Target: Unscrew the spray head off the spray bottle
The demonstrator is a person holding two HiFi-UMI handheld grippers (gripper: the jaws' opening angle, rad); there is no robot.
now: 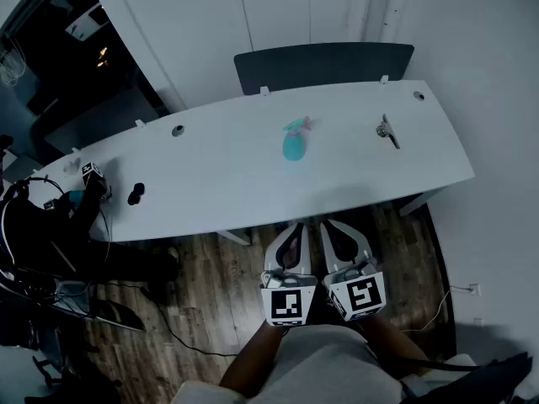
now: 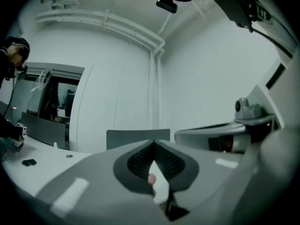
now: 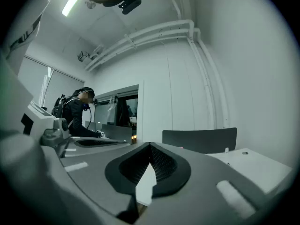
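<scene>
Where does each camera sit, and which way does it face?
Head view: on the person's head, steeply down at table, spray bottle, left gripper, right gripper, forearms.
Left gripper view: on that gripper, level past its shut jaws toward chair and wall.
Right gripper view: likewise, on the right gripper.
Shared: all show chair and table.

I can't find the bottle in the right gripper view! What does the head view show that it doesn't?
Only the head view: the teal spray bottle standing on the white table, and the wooden floor. Only the right gripper view: a person at the left and a ceiling light. Both: the table, the dark chair behind it, and the shut right gripper.
</scene>
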